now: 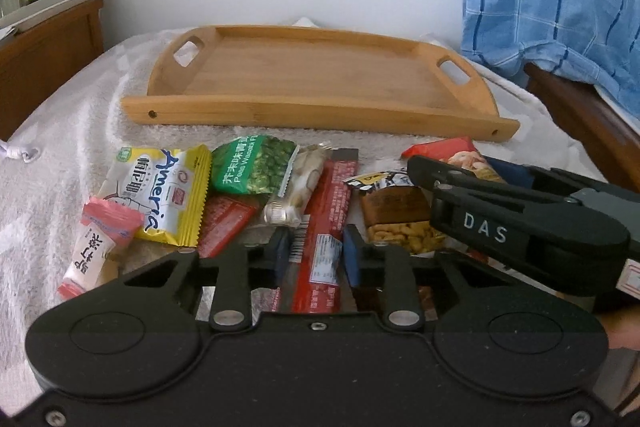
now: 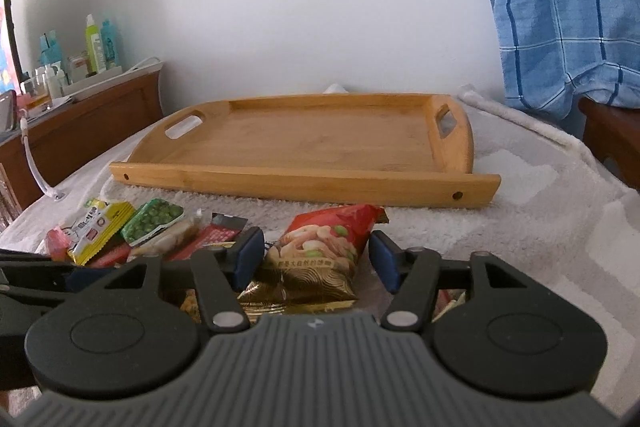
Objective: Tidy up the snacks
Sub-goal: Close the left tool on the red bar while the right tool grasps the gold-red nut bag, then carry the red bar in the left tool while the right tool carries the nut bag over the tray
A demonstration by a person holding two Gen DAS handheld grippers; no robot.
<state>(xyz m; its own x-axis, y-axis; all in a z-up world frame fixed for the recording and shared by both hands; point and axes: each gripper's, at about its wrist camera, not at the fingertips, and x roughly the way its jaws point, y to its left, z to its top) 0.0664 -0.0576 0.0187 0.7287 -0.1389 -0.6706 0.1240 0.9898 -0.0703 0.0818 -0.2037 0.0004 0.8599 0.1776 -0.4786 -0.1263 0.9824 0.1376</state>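
Snacks piled before the wooden tray (image 1: 320, 83): left hand-held gripper (image 1: 316, 255) clamps the long red stick packet (image 1: 332, 211); right hand-held gripper (image 2: 316, 259) straddles the red nut bag (image 2: 320, 251), pads clear.

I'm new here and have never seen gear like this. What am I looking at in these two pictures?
There is no robot. A person holds a two-finger clamp in each hand, and each clamp carries a wide-angle camera that looks forward along its fingers. One picture comes from the left clamp, the other from the right.

A wooden tray sits on a white blanket. In front of it lies a heap of snacks, among them a yellow packet and a green pea packet.

The left gripper is closed on a long red packet. The right gripper is open around a red and gold nut packet, with its pads not touching it.
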